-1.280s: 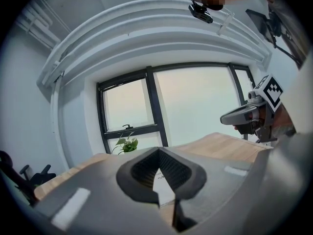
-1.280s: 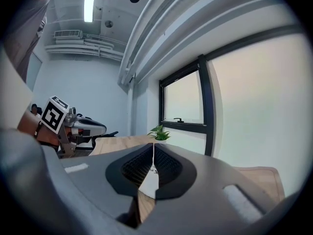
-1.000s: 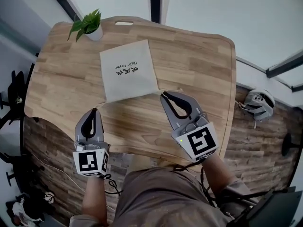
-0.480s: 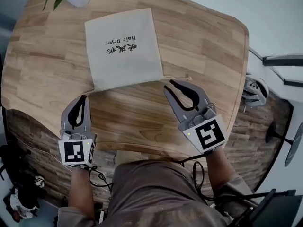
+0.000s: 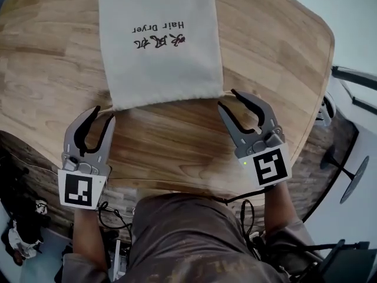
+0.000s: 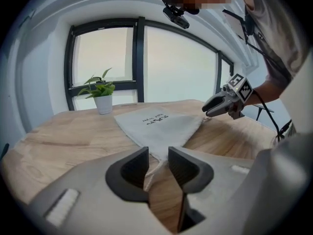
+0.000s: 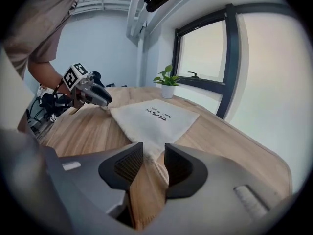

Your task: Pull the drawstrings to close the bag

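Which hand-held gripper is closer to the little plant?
Left. The left hand-held gripper sits beside the bag on the plant's side; the right hand-held gripper is across the bag.

"Hair Dryer" beside Chinese characters, black print on the cloth bag (image 5: 162,69)

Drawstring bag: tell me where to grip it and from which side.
Grip the cords poking from the bag's two near corners, approaching from the near edge: it lies flat, mouth toward you. The right gripper, whose jaws have just been opening, and the open left gripper each straddle one.
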A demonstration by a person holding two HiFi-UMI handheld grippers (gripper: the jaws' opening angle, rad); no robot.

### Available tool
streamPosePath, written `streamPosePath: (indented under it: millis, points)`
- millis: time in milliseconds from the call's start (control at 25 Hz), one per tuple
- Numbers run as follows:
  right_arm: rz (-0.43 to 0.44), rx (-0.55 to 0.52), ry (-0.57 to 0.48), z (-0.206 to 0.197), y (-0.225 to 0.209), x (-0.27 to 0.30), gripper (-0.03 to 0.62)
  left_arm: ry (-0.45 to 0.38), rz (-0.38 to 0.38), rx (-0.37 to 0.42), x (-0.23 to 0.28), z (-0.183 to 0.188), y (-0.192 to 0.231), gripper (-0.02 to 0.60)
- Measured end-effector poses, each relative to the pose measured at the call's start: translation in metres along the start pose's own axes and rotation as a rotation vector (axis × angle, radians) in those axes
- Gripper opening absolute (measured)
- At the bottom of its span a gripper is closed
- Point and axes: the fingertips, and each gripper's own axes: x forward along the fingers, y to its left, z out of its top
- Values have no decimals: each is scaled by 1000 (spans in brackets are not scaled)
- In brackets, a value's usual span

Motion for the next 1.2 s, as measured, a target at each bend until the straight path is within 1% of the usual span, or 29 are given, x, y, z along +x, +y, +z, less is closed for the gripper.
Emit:
streamPosePath:
  millis: [160, 400, 560, 680, 800, 880, 920, 960, 1000, 1080, 1200]
  points:
    - [18, -25, 43, -13, -1, 5, 167, 30, -68, 19, 8, -9, -5, 129]
    - [35, -62, 121, -29, -3, 10, 166, 85, -119, 42, 13, -17, -2, 129]
    - [69, -100, 192, -42, 2, 11, 164, 155, -171, 115, 17, -28, -2, 127]
    - [86, -112, 194, -43, 5, 13, 153, 192, -182, 159, 17, -35, 2, 127]
    - [105, -112, 201, -44, 5, 13, 149, 203, -208, 164, 18, -37, 2, 109]
    - [131, -111, 209, -45, 8, 13, 133, 208, -217, 186, 19, -36, 2, 98]
    - [149, -110, 213, -45, 11, 13, 114, 212, -218, 202, 20, -36, 2, 78]
    - [167, -110, 218, -45, 14, 13, 82, 215, -218, 217, 20, -36, 2, 45]
    - [180, -112, 225, -45, 17, 13, 50, 218, -217, 230, 20, -36, 2, 25]
    - [176, -130, 245, -46, 18, 14, 49, 224, -221, 247, 21, -37, 1, 22]
    - [136, -147, 256, -46, 15, 15, 60, 234, -229, 273, 21, -39, 0, 22]
